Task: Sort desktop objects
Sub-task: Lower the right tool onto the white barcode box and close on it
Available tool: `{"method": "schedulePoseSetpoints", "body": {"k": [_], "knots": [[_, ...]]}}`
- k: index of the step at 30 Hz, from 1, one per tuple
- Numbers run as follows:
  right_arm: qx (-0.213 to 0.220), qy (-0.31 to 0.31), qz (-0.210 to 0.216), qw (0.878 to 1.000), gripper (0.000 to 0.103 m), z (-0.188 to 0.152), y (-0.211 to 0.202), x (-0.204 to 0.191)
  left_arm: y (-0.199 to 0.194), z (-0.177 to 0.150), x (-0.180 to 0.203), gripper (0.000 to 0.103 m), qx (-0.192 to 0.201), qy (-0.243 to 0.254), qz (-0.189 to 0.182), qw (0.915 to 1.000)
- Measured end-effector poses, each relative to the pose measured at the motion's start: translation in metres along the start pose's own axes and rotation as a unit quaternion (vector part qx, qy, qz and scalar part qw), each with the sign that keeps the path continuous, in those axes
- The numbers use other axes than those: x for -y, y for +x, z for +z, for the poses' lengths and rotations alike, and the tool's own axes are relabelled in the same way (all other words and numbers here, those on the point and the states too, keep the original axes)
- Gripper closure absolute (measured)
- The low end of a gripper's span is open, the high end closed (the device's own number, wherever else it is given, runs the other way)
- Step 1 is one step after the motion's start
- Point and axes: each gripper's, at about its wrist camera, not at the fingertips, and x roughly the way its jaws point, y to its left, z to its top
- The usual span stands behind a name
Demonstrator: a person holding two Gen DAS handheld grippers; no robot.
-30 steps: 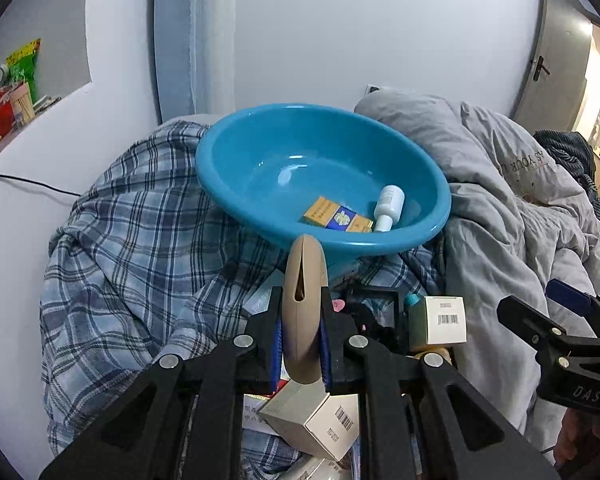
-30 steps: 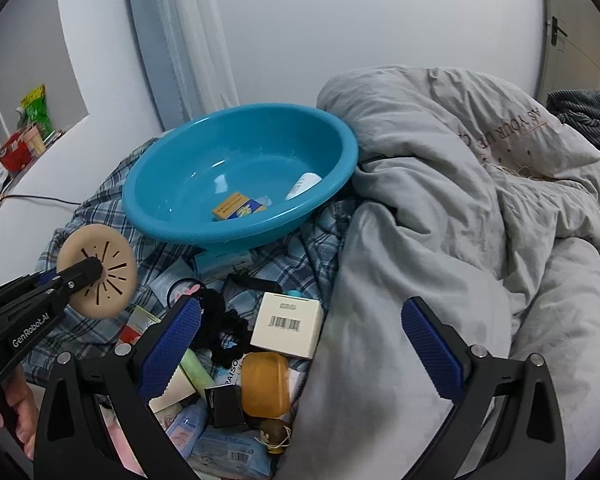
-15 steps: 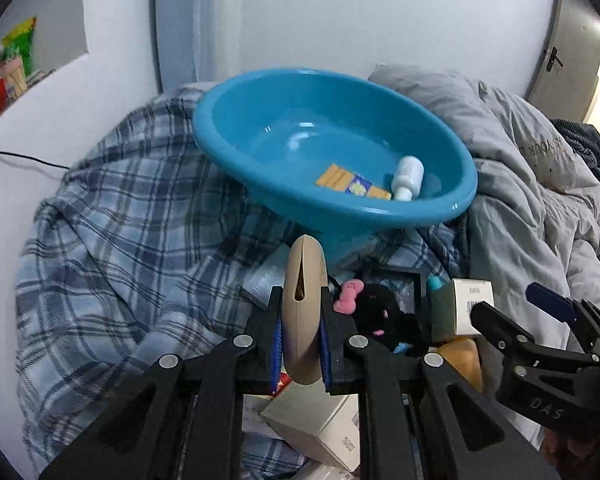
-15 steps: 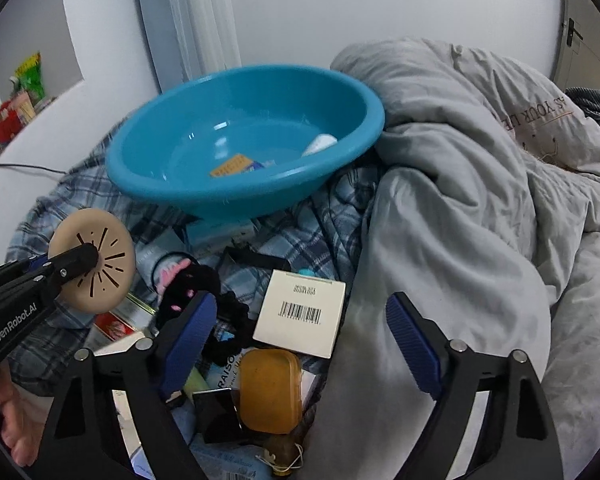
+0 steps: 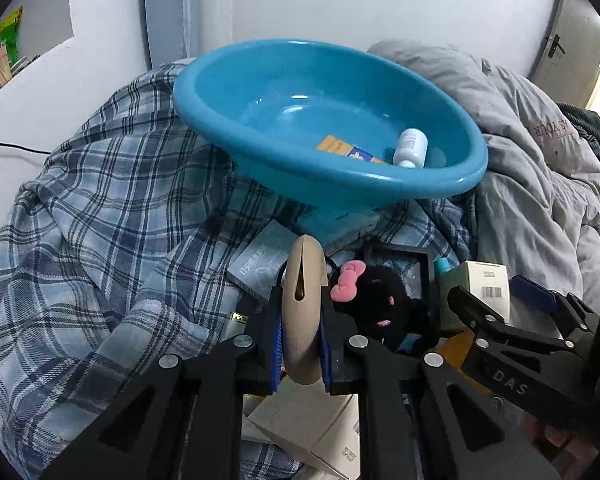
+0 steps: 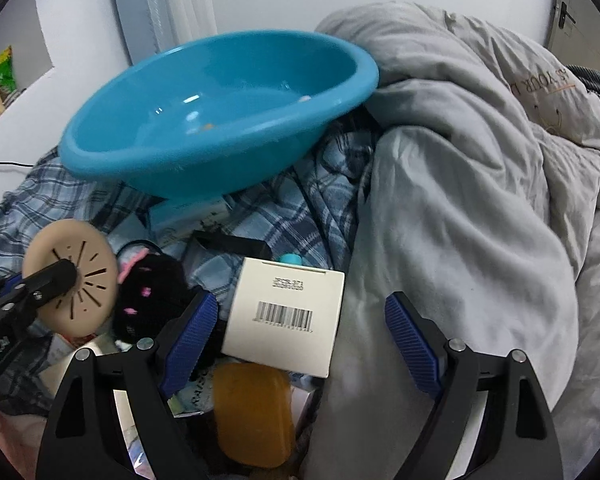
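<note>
My left gripper [image 5: 301, 322] is shut on a beige round slotted disc [image 5: 303, 312], held on edge above a pile of small items. In the right wrist view the disc [image 6: 70, 276] shows face-on at the left. My right gripper [image 6: 300, 320] hangs open over a white barcode box [image 6: 284, 312], one pad on each side and neither touching it. From the left wrist view the right gripper [image 5: 500, 300] is at the right, by the same box [image 5: 486, 288]. Behind the pile, a blue basin [image 5: 340, 188] holds an orange box [image 5: 338, 145] and a white bottle [image 5: 410, 148].
The pile has a black plush with a pink bow [image 5: 364, 296], an amber soap bar [image 6: 252, 412], a grey packet [image 5: 260, 264] and a white carton [image 5: 312, 420]. A plaid cloth [image 5: 100, 240] spreads left. A bulky grey quilt [image 6: 480, 200] fills the right.
Both grippers have sunk toward the pile, which now looks larger and closer. The right jaws have narrowed somewhat. The left stays shut on the disc.
</note>
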Motion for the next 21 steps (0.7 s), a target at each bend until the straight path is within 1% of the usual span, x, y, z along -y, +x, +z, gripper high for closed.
{"method": "schedulePoseSetpoints", "body": {"k": [3, 7, 9, 10, 13, 21], "knots": [[-0.002, -0.005, -0.008, 1.0, 0.018, -0.002, 0.008, -0.004, 0.003, -0.001, 0.0, 0.087, -0.003, 0.003, 0.003, 1.0], [0.005, -0.02, -0.015, 1.0, 0.018, -0.004, 0.012, -0.01, 0.003, -0.001, 0.0, 0.087, -0.002, 0.003, 0.003, 1.0], [0.005, -0.029, -0.017, 0.999, 0.026, -0.005, 0.013, -0.011, 0.003, -0.001, 0.001, 0.087, -0.002, 0.003, 0.003, 1.0], [0.003, -0.03, -0.017, 0.999, 0.032, -0.006, 0.013, -0.012, 0.003, -0.001, 0.001, 0.087, -0.001, 0.003, 0.003, 1.0], [-0.003, -0.02, -0.005, 1.0, 0.045, -0.005, 0.014, -0.007, 0.003, -0.001, 0.0, 0.087, 0.0, 0.003, 0.003, 1.0], [-0.001, 0.004, 0.027, 1.0, 0.046, -0.008, 0.006, 0.0, -0.004, -0.002, -0.002, 0.087, 0.009, 0.001, 0.0, 1.0]]}}
